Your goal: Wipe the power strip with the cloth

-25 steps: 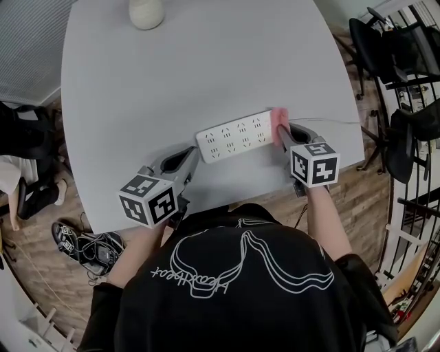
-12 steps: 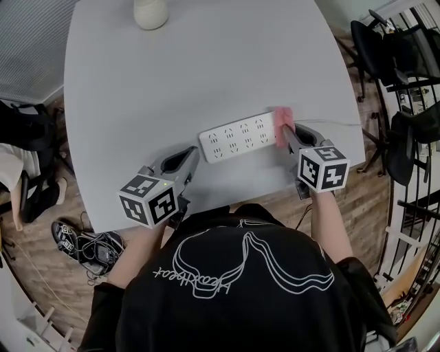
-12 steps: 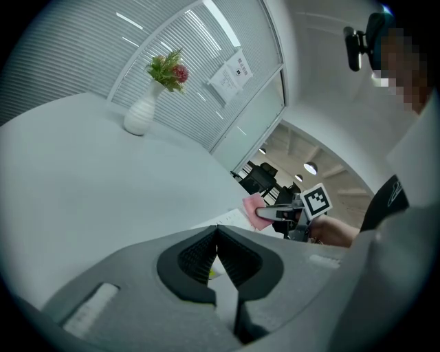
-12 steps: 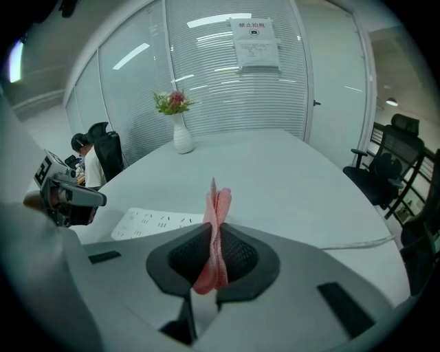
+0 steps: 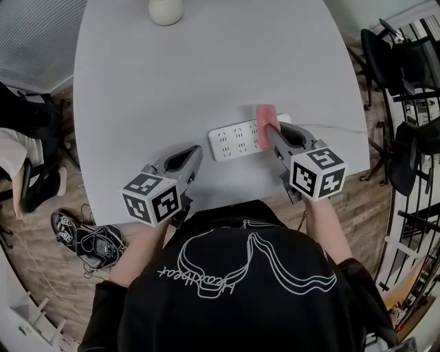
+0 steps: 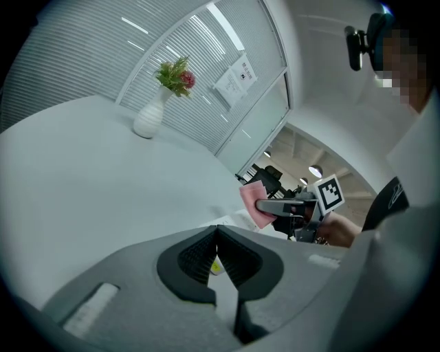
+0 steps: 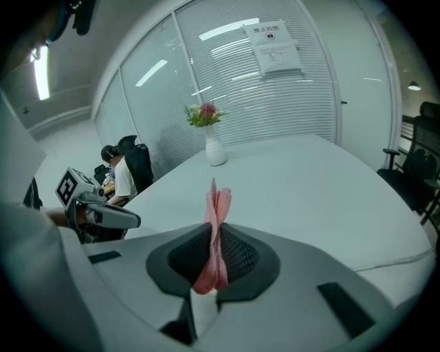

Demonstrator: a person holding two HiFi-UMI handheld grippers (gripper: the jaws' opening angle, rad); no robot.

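1. The right gripper (image 5: 269, 132) is clamped on the pink cloth (image 5: 263, 120). Its own view shows the folded fabric pinched upright between the jaws.
2. The white power strip (image 5: 234, 142) lies on the table (image 5: 172, 82) close to the near edge. Its long axis runs left to right, with the right end tilted slightly far.
3. The cloth sits across the strip near its right end, so most of the socket face stretches left of it. A wipe would likely run leftward along that axis.
4. The left gripper (image 5: 192, 155) has its jaws together on nothing. Its tips are just beside the strip's left end, and I cannot tell whether they touch it.
5. There is plenty of open tabletop on the far side, up to the vase (image 5: 166, 9). A cable (image 5: 330, 127) leads off right.
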